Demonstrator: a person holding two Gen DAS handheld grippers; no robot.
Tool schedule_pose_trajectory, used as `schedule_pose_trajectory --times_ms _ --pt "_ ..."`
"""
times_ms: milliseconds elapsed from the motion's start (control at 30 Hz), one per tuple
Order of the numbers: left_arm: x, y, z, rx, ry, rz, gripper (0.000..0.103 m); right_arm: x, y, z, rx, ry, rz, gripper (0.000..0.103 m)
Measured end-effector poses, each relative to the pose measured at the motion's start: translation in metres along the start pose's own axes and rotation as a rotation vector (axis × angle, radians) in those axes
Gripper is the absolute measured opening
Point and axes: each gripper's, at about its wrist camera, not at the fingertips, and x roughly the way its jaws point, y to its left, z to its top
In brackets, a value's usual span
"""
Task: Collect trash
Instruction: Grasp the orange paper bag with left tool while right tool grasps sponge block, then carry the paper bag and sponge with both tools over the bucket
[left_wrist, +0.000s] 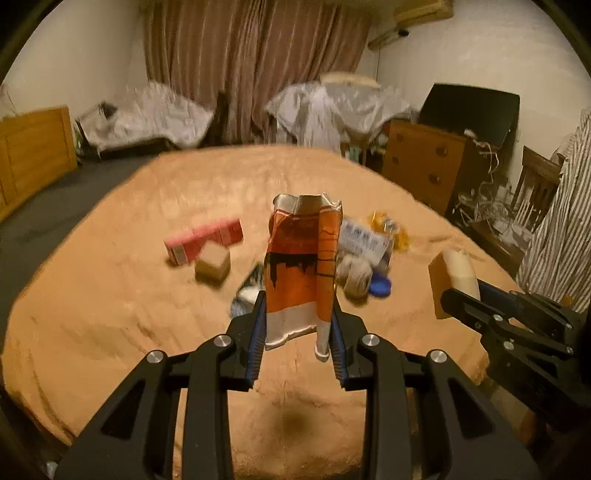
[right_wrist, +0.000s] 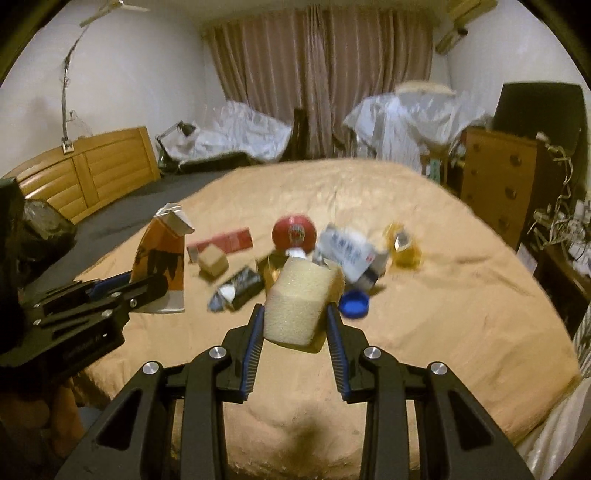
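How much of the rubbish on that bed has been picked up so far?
Nothing visibly binned yet. In hand: the left tool grips an orange snack wrapper, the right tool a beige sponge, both held above the bed. Left on it: a pink box, a small cube, a blue cap, a white carton, a yellow wrapper.

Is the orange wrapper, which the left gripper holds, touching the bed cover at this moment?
Apart. In the right wrist view, the orange wrapper, held by the left gripper, hangs with its lower edge above the bed cover; the left wrist view also shows cover below its bottom edge.
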Motion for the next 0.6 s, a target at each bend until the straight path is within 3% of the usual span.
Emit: schedule_pose_trajectory --times_ms 300,600 --pt "-0.039 -0.017 0.014 0.027 -0.153 0.059 0.03 -0.047 0.003 0.017 -0.005 -0.14 -0.051 0.034" --pt "-0.05 -0.021 0.017 0.028 -0.186 0.074 0.03 -0.073 0.001 0.022 -0.006 -0.189 -0.065 0.035"
